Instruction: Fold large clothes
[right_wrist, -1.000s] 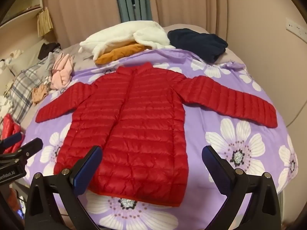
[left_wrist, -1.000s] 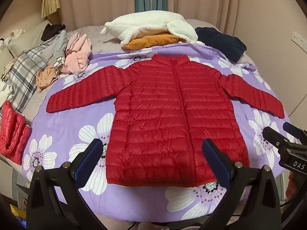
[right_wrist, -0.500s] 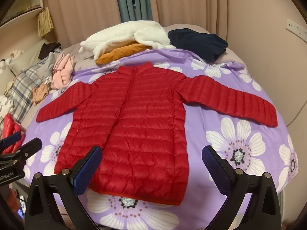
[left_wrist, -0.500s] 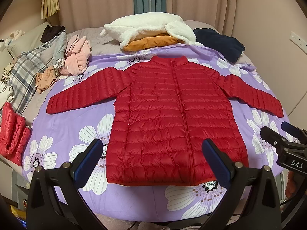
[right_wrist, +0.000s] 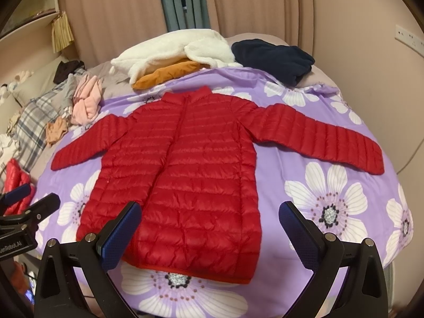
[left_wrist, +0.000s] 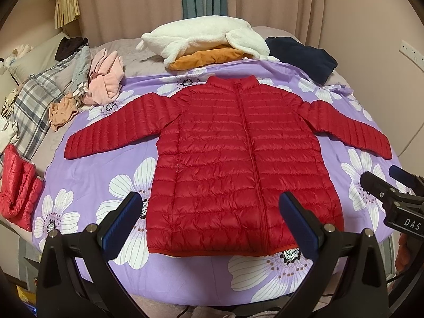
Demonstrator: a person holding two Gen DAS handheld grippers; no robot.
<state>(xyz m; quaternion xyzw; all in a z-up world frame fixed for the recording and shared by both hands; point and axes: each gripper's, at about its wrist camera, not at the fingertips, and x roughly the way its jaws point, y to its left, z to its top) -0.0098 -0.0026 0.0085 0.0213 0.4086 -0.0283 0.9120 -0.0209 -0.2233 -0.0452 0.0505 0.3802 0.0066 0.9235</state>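
Note:
A red quilted puffer jacket [left_wrist: 233, 159] lies flat, front up and zipped, sleeves spread out, on a purple flowered sheet [left_wrist: 87, 169]. It also shows in the right wrist view [right_wrist: 185, 175]. My left gripper [left_wrist: 209, 217] is open and empty, held above the jacket's hem near the bed's front edge. My right gripper [right_wrist: 209, 225] is open and empty, above the hem's right part. The right gripper [left_wrist: 394, 193] shows at the right edge of the left wrist view; the left gripper [right_wrist: 23, 209] shows at the left edge of the right wrist view.
A white fleece [left_wrist: 201, 37] on an orange garment [left_wrist: 206, 58] and a navy garment [left_wrist: 302, 58] lie at the far end. Pink clothes [left_wrist: 106, 82], plaid fabric [left_wrist: 34, 98] and a folded red jacket [left_wrist: 16, 185] lie left. A wall [right_wrist: 384, 84] stands right.
Both grippers have drifted slightly, so the jacket sits a little differently in each view. The jacket itself has not moved and both grippers stay open.

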